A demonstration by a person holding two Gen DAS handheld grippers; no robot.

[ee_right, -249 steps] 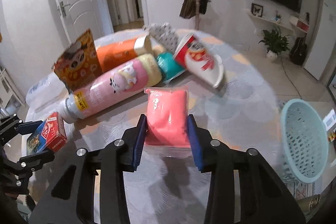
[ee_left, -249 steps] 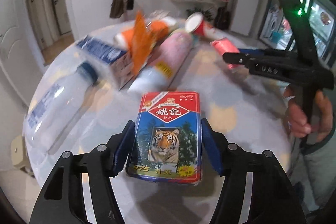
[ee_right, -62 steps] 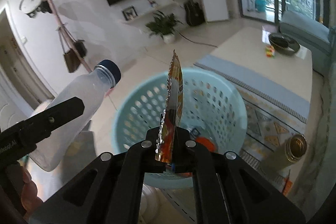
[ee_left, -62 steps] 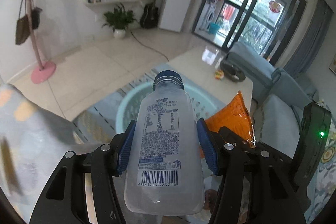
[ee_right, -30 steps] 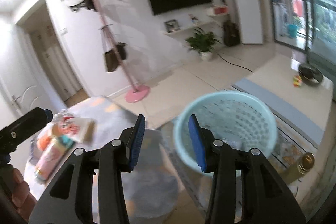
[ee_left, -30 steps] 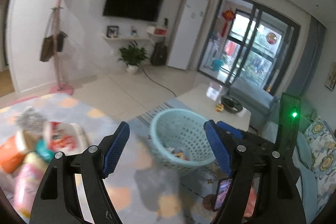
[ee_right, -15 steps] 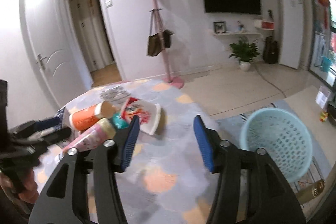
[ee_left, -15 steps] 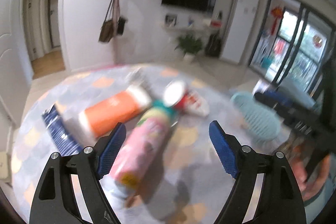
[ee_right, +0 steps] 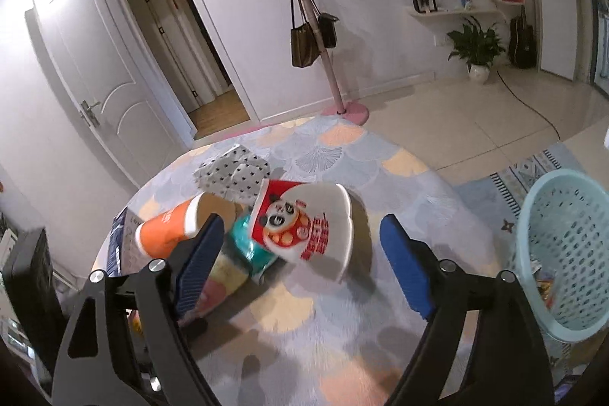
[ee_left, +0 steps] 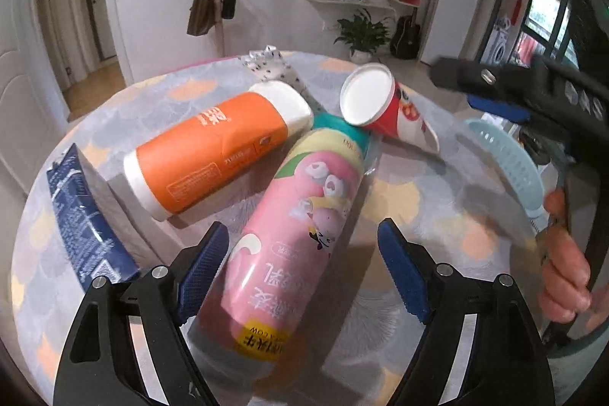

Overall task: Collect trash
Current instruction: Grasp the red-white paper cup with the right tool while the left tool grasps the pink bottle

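Both tools have swung back from the basket point(ee_right: 563, 253) to the surface point(ee_left: 418, 193). We bracket the pink bottle point(ee_left: 289, 238), lying near-centre, with the left tool point(ee_left: 304, 261), jaws narrowing, untouched; the right tool point(ee_right: 300, 261) is opening toward the cup point(ee_right: 308, 223). Next, we judge: lower and clamp.

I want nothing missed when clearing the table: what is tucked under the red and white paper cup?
A teal packet pokes out from under the red and white paper cup, wedged against the pink bottle. How far it runs beneath, or whether anything else is there, is covered.
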